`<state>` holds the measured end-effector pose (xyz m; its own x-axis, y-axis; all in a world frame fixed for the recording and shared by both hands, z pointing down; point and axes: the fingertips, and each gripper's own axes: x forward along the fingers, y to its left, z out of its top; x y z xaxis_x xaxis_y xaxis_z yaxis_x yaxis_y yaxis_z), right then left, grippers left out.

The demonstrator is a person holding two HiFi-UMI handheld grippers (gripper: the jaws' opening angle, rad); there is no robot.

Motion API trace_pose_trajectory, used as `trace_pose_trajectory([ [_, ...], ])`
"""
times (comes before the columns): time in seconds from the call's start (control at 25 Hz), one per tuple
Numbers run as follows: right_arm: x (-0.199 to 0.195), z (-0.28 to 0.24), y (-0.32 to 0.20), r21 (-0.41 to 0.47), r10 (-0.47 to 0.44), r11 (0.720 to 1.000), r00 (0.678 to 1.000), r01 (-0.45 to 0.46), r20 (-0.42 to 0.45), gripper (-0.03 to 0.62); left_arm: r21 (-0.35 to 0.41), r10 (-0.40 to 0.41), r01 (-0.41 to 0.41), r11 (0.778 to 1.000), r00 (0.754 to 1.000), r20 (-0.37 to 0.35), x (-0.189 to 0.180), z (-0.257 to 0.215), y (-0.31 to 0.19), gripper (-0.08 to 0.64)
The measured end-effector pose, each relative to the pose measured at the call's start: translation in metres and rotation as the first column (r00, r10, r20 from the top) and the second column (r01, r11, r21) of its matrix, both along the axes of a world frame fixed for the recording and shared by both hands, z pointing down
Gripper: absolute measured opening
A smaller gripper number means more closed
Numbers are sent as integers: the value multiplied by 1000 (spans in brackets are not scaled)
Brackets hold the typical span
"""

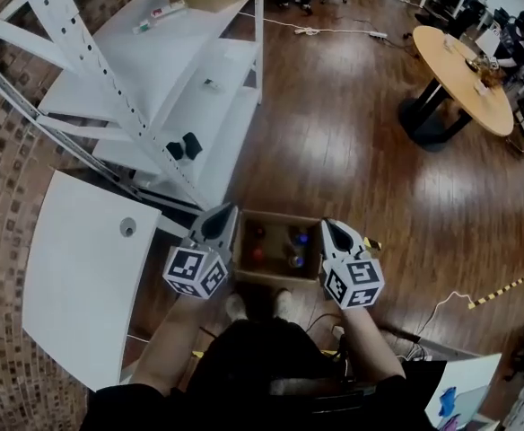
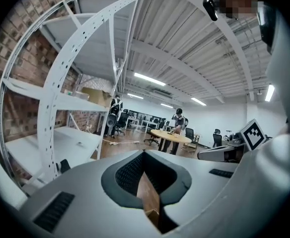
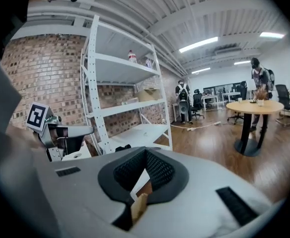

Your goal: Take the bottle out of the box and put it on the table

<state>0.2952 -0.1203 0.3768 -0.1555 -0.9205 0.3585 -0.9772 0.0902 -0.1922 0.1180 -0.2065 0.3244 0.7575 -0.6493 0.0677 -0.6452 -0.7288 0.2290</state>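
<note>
You had not yet started the real work: the box (image 1: pixel 275 277) sat open on the floor in front of your feet, at about 6 o'clock from the middle of the head view, and the bottles (image 1: pixel 295 259) were all inside it, showing only as small coloured tops. How many there were could not be counted surely. Your left claw (image 1: pixel 226 210) hung over the box's 9 o'clock edge and your right claw (image 1: pixel 327 225) over its 3 o'clock edge. Both had their jaws pressed together, pinching nothing, and neither touched a bottle. By my reading, everything was left to do: spread one claw, reach in, pinch a bottle, lift it out and carry it to the white tabletop (image 1: pixel 74 268) at 9 o'clock, which lay bare. As for writing, no brand or label could be read; the bottle tops were too small, and the cubes on the claws carried only black-and-white square markers.
</note>
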Motion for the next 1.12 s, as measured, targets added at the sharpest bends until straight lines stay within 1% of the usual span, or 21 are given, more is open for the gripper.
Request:
trace_pose_trajectory([
  [0.12,-5,39,8,-72,-19,997,1000,19,1,3,-79,-5,9,997,999,47,-9,46,0,-2],
  [0.24,-10,77,18,-148,-35,988,999,35,0,3,-132,-3,16,991,995,97,-20,85,1,-2],
  [0.32,-14,100,27,-193,-30,981,999,32,12,3,-172,-1,22,985,993,122,-27,105,5,-2],
  [0.4,-17,116,33,-219,-24,975,1000,27,19,3,-201,5,22,979,991,133,-30,118,8,-2],
  [0.56,-27,131,36,-238,-34,971,999,39,24,3,-208,21,9,978,989,144,-29,131,12,-2],
  [0.68,-41,145,36,-249,-92,963,995,99,38,3,-219,26,10,976,987,161,-29,141,15,-2],
  [0.84,-52,183,22,-279,-158,946,986,164,42,5,-241,33,12,970,983,182,-26,171,8,-2],
  [0.88,-55,193,18,-290,-173,940,984,179,47,12,-247,35,12,969,982,185,-25,179,6,-2],
  [0.92,-60,203,17,-304,-191,932,980,199,55,47,-254,38,12,967,981,189,-24,187,6,-2],
  [0.96,-65,212,17,-319,-211,922,975,220,63,63,-263,39,14,965,980,194,-23,195,7,-2],
  [1.04,-73,228,17,-341,-250,903,965,260,74,63,-276,40,19,961,977,209,-19,208,9,-2],
  [1.12,-75,243,14,-353,-279,890,957,288,77,63,-271,42,19,962,975,220,-12,218,9,-2],
])
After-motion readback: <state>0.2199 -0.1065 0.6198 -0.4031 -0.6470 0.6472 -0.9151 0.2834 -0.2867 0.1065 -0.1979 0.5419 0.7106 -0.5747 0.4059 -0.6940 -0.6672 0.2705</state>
